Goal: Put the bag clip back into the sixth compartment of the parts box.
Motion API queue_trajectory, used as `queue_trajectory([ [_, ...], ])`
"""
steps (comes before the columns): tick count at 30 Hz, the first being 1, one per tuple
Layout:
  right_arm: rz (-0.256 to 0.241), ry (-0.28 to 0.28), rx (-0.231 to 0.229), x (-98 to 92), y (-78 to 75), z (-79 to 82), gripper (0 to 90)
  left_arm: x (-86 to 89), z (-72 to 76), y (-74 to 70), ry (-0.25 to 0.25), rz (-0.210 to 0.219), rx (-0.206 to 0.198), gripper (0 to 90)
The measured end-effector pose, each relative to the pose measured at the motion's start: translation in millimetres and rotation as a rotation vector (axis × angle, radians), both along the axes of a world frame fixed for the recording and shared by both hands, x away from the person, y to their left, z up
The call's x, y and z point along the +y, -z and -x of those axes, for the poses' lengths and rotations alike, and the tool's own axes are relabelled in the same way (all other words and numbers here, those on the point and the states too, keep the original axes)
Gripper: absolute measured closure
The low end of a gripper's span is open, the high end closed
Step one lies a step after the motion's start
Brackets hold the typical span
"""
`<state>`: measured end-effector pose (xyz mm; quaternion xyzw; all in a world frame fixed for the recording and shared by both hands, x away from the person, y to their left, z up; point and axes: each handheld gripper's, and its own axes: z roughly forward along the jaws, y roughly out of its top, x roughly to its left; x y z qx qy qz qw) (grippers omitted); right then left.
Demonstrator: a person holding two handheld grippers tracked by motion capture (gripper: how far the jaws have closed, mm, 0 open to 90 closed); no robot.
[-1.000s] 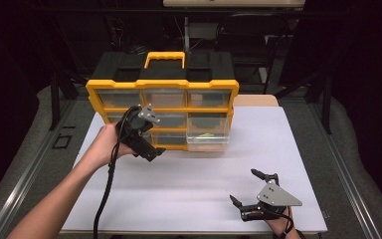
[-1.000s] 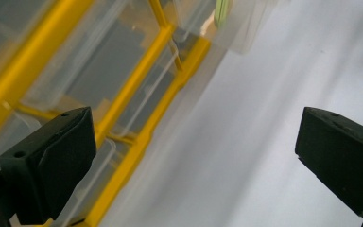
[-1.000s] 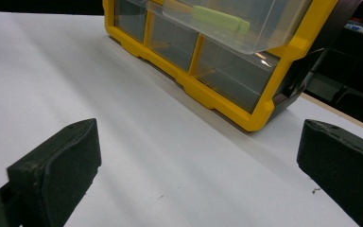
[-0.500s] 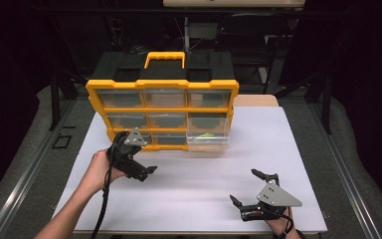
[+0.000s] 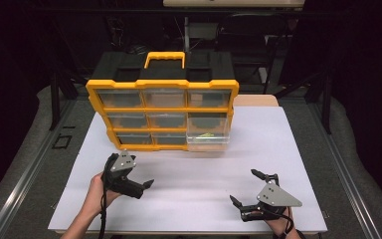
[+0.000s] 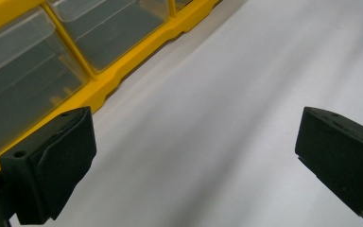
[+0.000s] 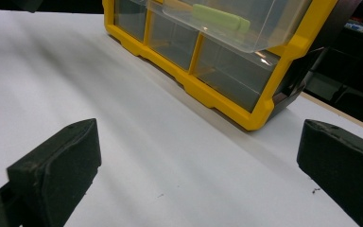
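Two black two-jaw grippers sat low over the white tabletop (image 5: 189,189), left gripper (image 5: 146,185) empty with jaws spread, right gripper (image 5: 246,191) likewise wide apart, yellow plastic drawer organizer (image 5: 161,112) upright beyond, its clear lower-right drawer (image 5: 208,138) pulled out, holding a pale green piece (image 7: 220,18).

Black two-jaw tool (image 5: 146,184) bears a grey three-cornered plate and black cable.

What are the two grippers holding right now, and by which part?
Nothing. The left gripper and the right gripper both have open jaws with only bare white table between them, short of the yellow organizer.
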<state>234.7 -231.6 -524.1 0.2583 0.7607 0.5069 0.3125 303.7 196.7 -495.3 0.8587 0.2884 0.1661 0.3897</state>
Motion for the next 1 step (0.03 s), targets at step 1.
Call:
queue_trajectory([
  [1,-0.001,0.001,0.0,0.0,0.0,0.0,0.1,1.4,2.2,3.8,-0.003,0.005,-0.004,0.0],
])
